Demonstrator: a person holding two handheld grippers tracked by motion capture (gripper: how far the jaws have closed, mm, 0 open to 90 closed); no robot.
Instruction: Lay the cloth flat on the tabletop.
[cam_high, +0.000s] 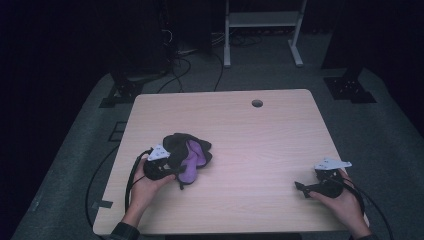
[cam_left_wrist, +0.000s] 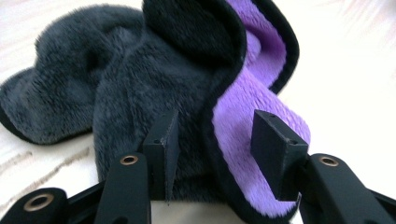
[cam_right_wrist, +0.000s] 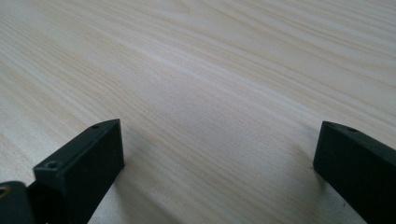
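— Pale wood grain runs across the table, with dark floor around it. What is the left gripper doing?

— It sits at the near left of the table, its jaws partly apart and straddling a fold of the fleece cloth. One jaw lies against the dark grey side, the other stands beside the purple lining; whether the pads press on the fabric, I can't tell.

— Where does the cloth lie?

— Bunched in a heap on the table, left of centre, touching the left gripper in the high view. Its dark side faces up mostly, with the purple inside folded out toward the person.

— And the right gripper?

— Well apart from the cloth, near the right front edge, held low in the right hand. Its jaws stand wide, bare wood between them, nothing held.

— Anything farther out?

— A round cable hole near the far edge, and a white metal frame on the floor beyond.
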